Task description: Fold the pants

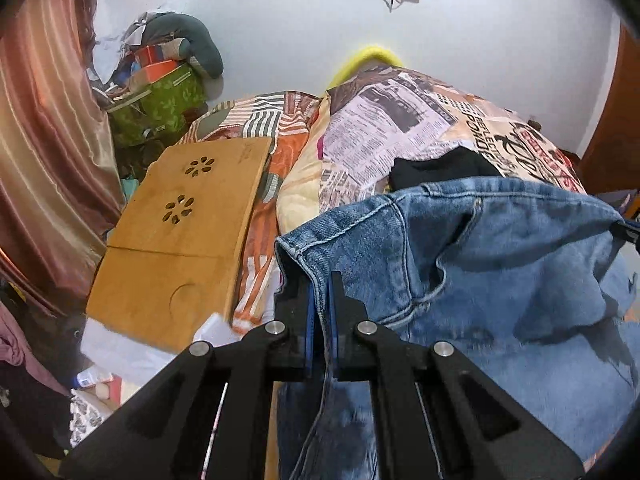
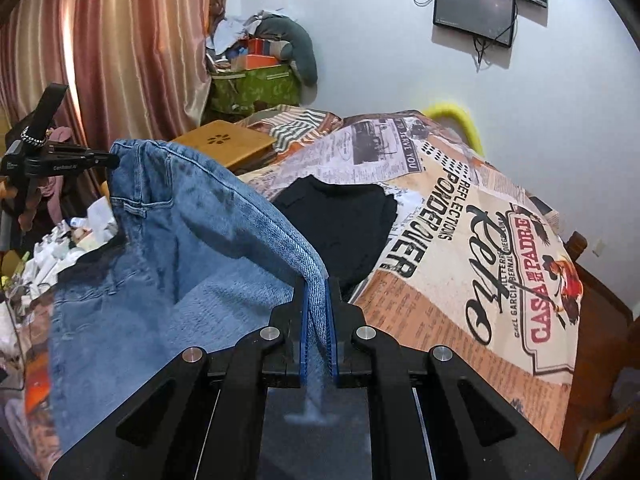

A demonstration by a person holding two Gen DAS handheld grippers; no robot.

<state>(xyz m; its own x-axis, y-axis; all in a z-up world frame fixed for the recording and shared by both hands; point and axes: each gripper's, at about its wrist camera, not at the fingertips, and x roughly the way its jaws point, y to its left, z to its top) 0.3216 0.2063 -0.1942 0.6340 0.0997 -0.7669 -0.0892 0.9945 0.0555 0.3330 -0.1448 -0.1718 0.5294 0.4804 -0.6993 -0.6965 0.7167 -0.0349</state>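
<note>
A pair of blue denim pants hangs in the air above the bed, stretched between both grippers. My left gripper is shut on the waistband at its left corner, the cloth pinched between the blue pads. In the right wrist view my right gripper is shut on the other end of the waistband, and the pants sag away to the left. The left gripper shows there too, gripping the far corner. The legs hang down out of sight.
A newspaper-print bedcover covers the bed, with a folded black garment lying on it. A wooden lap tray rests on the left side. Curtains and a green box piled with clutter stand behind. A wooden bed frame is at right.
</note>
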